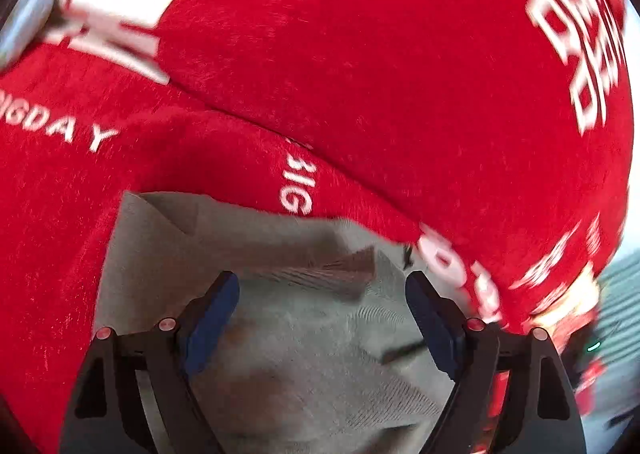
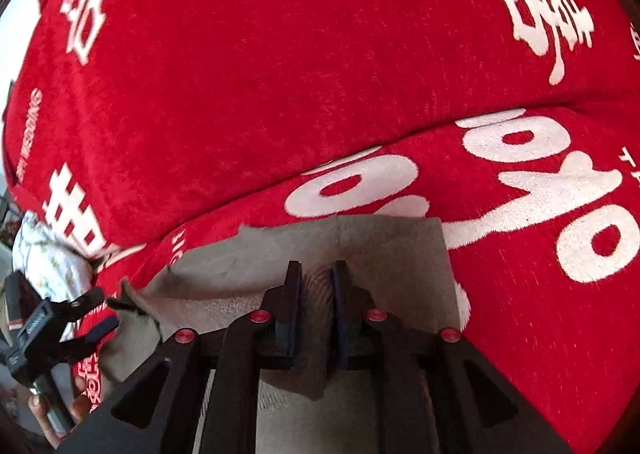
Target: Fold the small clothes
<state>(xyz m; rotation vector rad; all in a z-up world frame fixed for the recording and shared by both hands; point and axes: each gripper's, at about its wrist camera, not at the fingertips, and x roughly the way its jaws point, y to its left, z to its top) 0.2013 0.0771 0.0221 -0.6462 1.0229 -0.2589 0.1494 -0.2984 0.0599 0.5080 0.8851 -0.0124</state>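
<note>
A small grey knit garment lies on a red blanket with white lettering. My left gripper is open, its blue-padded fingers spread wide just over the grey cloth. In the right wrist view the grey garment lies in front of me, and my right gripper is shut on a pinched ridge of it. The left gripper also shows at the lower left of the right wrist view, open at the garment's left edge.
The red blanket has a raised fold running across it behind the garment. A white floral cloth lies at the far left. The person's hand holds the left gripper's handle.
</note>
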